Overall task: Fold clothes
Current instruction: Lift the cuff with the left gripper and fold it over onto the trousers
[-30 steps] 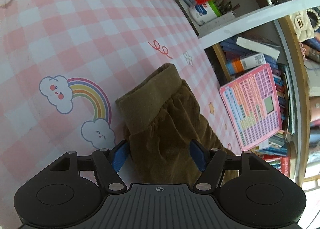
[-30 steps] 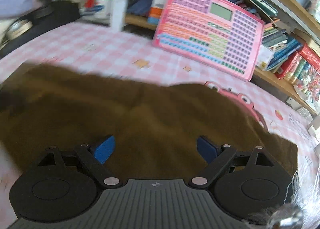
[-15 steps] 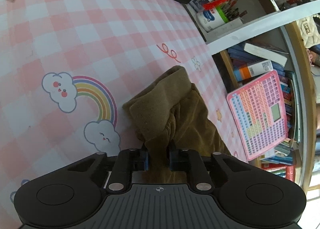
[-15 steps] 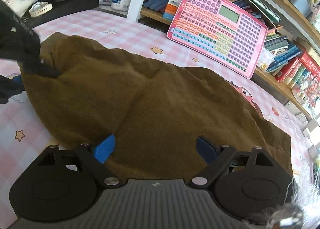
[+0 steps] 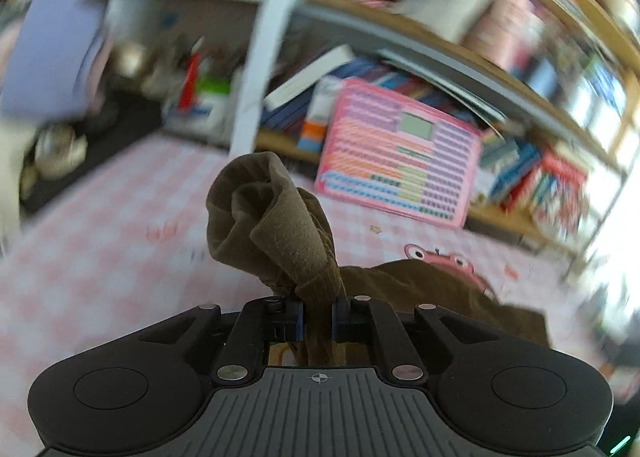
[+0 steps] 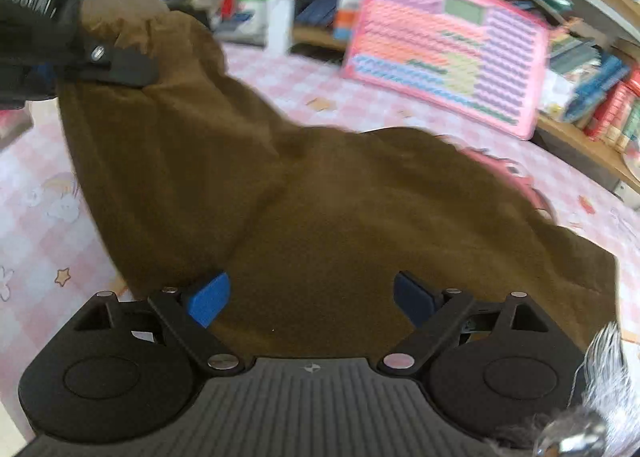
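**Carry the cuff across, low and level**

The left gripper (image 5: 318,315) pinches the brown garment (image 6: 340,217) by its ribbed cuff (image 5: 280,229), lifted off the pink checked tabletop (image 5: 100,225). The right gripper (image 6: 310,295) hovers spread above the cloth's near edge. Best to lay the cuff smoothly over the body.

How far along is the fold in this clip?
Early. Done: the left gripper has clamped the ribbed cuff end of the brown garment and raised it off the pink checked cloth. In hand: that end is being carried, both views blurred. Left: the right gripper hangs open over the fabric, most of which lies spread unfolded.
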The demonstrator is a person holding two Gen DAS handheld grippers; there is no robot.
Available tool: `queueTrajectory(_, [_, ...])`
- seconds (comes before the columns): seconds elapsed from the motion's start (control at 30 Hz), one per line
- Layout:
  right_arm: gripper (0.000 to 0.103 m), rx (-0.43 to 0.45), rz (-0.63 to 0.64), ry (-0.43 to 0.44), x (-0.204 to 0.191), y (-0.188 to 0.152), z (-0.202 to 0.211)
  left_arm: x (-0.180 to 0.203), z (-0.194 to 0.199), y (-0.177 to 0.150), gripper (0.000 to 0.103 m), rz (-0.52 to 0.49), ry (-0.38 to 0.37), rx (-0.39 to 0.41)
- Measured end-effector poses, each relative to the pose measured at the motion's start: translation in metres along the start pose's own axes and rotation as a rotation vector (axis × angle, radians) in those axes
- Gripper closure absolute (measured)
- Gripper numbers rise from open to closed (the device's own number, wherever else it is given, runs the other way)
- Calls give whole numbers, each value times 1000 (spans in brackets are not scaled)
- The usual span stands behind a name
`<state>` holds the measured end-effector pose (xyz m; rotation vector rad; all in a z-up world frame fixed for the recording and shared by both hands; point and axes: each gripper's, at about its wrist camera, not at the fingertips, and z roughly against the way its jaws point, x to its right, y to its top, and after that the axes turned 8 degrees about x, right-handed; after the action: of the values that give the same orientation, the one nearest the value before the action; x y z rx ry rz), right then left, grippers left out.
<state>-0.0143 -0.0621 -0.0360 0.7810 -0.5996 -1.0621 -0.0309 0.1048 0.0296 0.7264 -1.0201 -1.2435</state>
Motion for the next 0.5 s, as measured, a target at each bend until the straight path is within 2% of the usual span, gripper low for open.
queueTrajectory(0.17, [13,23,-129,-40,75,-16,42,70,0,-4,92,-283,53,4])
queueTrajectory(0.3, [13,7,-231,-68,129,-41,68,122,-6,-27,91,-514,92,-27])
queueTrajectory(0.4, [13,-15,-281,-66,159,-62,79,157,-22,-51,78,-628,131,-118])
queueTrajectory(0.47, [13,-26,-300,-56,173,-71,85,172,-30,-65,60,-640,128,-194])
queueTrajectory(0.5, [13,-28,-306,-48,180,-74,87,180,-34,-72,55,-646,126,-231])
